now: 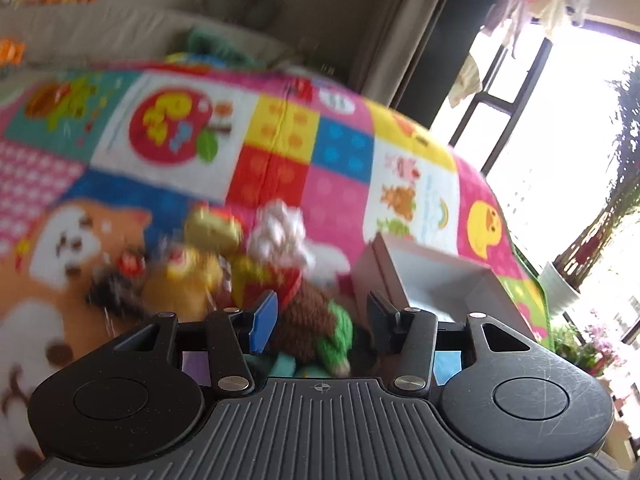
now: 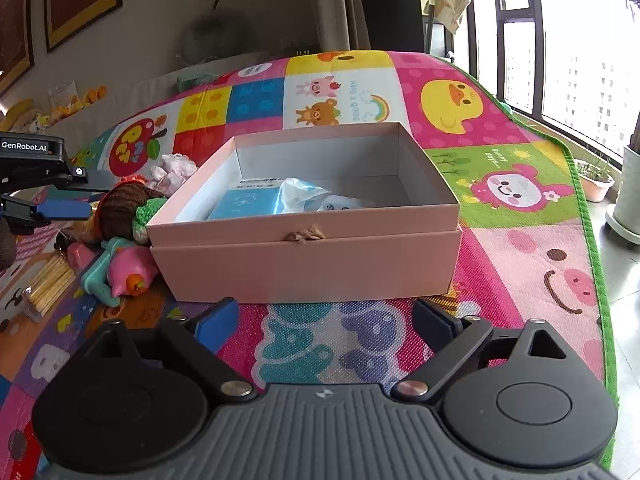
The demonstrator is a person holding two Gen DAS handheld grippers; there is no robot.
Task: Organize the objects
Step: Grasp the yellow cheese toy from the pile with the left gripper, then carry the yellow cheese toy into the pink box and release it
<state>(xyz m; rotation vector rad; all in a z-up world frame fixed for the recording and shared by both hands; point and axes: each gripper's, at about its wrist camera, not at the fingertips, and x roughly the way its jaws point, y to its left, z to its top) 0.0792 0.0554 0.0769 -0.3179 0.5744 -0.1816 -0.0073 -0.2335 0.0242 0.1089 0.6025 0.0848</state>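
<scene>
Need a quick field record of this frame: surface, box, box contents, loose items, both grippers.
surface: colourful play mat
box: open pink box on the mat
box contents: blue packet, clear plastic bag
loose items: brown and green knitted toy, pink toy, pack of yellow sticks, all left of the box
left gripper: jaws partly apart around the knitted toy; contact unclear, view blurred
right gripper: open, empty, in front of the box

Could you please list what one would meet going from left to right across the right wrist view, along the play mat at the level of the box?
Packet of yellow sticks → pink toy → open pink box → bare play mat → white plant pot on the floor.
</scene>
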